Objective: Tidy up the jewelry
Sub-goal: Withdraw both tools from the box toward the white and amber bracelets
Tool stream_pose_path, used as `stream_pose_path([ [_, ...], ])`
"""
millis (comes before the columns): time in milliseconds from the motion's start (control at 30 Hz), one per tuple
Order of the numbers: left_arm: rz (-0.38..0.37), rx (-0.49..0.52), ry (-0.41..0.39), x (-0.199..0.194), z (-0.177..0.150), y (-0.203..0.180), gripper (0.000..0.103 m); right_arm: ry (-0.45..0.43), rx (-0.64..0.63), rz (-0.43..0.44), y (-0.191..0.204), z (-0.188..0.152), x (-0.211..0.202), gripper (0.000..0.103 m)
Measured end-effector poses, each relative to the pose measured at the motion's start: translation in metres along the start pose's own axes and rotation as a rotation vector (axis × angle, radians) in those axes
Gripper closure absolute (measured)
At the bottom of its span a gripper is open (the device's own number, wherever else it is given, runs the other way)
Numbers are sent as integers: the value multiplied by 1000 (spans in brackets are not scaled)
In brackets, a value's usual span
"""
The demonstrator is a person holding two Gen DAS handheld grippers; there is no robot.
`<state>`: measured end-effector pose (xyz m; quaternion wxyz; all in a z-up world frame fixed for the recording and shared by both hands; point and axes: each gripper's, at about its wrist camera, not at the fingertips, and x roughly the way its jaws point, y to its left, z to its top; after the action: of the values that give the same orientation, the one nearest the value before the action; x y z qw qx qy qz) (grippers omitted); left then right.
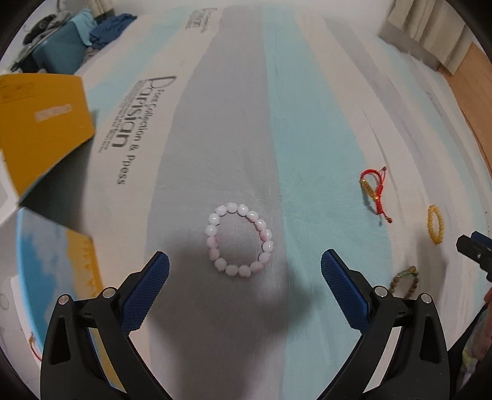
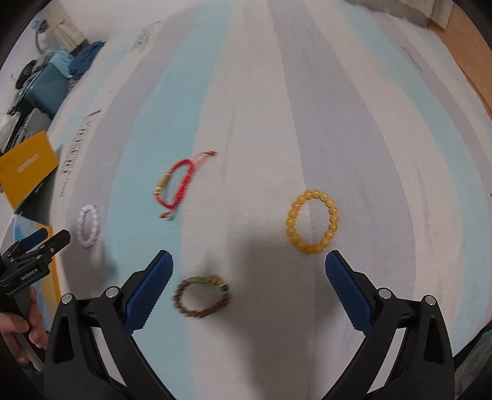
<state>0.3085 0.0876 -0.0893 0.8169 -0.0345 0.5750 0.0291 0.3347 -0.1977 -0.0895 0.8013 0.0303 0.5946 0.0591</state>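
Note:
A pink bead bracelet lies flat on the striped cloth, just ahead of my open, empty left gripper; it also shows in the right wrist view. A red cord bracelet, a yellow bead bracelet and a brown bead bracelet lie to the right. My right gripper is open and empty, with the brown bracelet between its fingers near the left one. An open yellow box with a blue-lined tray stands at the left.
The striped cloth covers a wide flat surface. A teal case and dark clothes sit at the far left corner. A curtain and wood floor lie beyond the right edge. The right gripper shows in the left wrist view.

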Motion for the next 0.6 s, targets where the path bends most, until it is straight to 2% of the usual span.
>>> stream_pose_path([
  [533,8,15,113,77,12,-6,7,102,103,-17,-46,23,73,8],
  [600,13,20,119,83,11,-6,8,112,118,-17,-51,23,80,17],
])
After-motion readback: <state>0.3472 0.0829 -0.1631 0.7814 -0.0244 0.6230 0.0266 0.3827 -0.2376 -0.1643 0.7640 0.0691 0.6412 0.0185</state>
